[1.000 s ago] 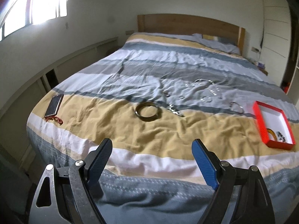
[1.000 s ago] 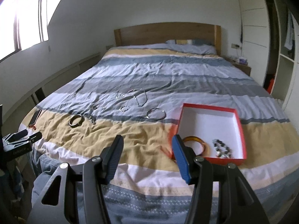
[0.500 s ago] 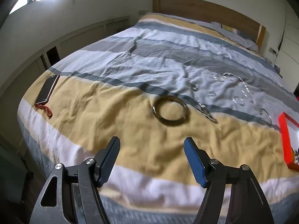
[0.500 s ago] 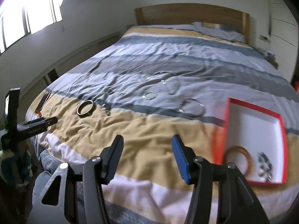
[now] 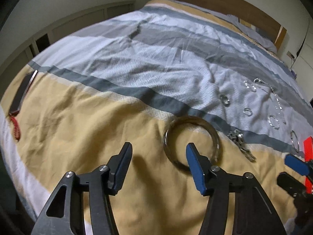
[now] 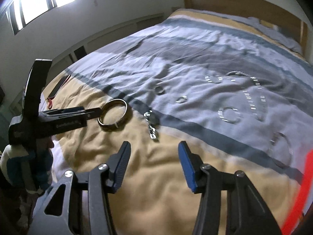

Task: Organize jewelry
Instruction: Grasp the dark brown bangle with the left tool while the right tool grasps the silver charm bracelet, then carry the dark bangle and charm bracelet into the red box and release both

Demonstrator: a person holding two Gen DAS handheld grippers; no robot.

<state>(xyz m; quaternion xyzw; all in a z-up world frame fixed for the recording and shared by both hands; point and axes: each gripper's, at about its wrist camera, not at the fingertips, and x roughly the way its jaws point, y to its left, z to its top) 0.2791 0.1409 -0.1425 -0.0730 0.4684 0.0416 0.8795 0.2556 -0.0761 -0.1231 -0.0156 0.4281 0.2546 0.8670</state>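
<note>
A dark metal bangle (image 5: 192, 137) lies flat on the yellow band of the striped bedspread. My left gripper (image 5: 158, 150) is open just before it, with the right fingertip (image 5: 192, 154) over the bangle's near inner side. In the right wrist view the bangle (image 6: 113, 114) lies at the left gripper's tip. A silver chain (image 5: 241, 145) (image 6: 151, 125) lies right of the bangle. Several silver rings (image 5: 247, 111) (image 6: 228, 114) and a necklace (image 6: 252, 90) lie on the grey band. My right gripper (image 6: 154, 153) is open and empty above the yellow band. The red box's edge (image 6: 299, 188) shows at right.
A dark phone (image 5: 23, 90) with a red coiled cord (image 5: 15, 127) lies at the bed's left edge. A wooden headboard (image 5: 225, 2) and pillow stand at the far end. A low wall ledge (image 6: 117, 27) runs along the left side under the window.
Both grippers have moved forward and left over the bed. The left gripper has come down close to the bangle. The red box has slid almost out of the right wrist view.
</note>
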